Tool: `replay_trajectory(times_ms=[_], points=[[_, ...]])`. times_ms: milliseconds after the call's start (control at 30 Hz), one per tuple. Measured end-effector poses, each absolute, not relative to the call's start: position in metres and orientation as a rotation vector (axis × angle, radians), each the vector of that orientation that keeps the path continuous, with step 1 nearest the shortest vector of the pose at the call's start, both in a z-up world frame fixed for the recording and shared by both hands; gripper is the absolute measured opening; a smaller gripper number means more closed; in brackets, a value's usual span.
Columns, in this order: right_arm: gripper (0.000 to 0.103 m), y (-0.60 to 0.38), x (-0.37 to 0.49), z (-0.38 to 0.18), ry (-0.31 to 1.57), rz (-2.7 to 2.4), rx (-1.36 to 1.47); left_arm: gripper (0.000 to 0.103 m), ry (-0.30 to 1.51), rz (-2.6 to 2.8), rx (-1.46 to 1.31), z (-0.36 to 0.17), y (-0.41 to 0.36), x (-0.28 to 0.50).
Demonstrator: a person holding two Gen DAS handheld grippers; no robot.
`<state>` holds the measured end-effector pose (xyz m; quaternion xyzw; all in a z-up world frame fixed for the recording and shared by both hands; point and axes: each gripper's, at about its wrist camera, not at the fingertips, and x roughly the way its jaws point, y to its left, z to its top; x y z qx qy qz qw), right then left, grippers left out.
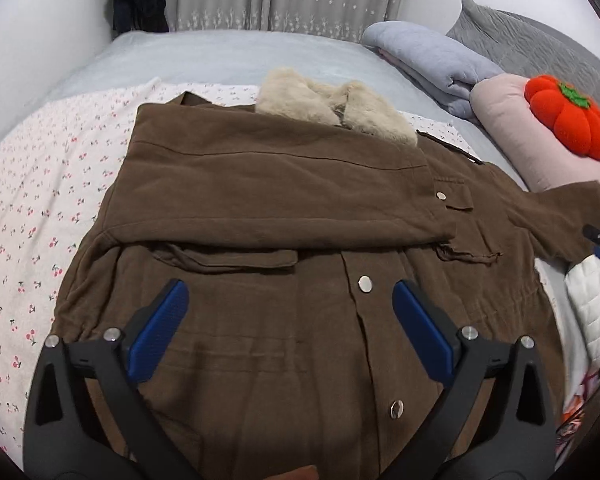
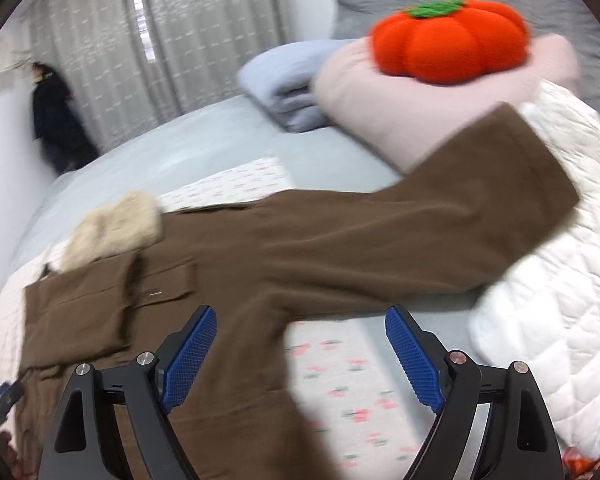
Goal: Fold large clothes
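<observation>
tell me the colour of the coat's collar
Beige fur collar on the brown coat; it shows best in the left wrist view.

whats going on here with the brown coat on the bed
A person with a handheld gripper in each hand is folding a brown coat spread on a bed. One sleeve is already folded across the chest; the other sleeve still reaches out toward a white quilt. The left gripper and right gripper are both open above the coat, holding nothing.
</observation>
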<state>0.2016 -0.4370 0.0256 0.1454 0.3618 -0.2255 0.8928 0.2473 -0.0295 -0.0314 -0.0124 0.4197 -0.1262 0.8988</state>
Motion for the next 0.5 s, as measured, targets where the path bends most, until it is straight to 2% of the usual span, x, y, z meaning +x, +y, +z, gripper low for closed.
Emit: replay_trajectory(times_ms=[200,500], points=[[0.088,-0.490,0.171,0.023,0.710,-0.714,0.232,0.101,0.833,-0.300,-0.007,-0.032,-0.046,0.241],[0.088,-0.569,0.136,0.034,0.560,-0.872,0.371,0.101,0.848,-0.317,0.035,-0.045,-0.064,0.242]])
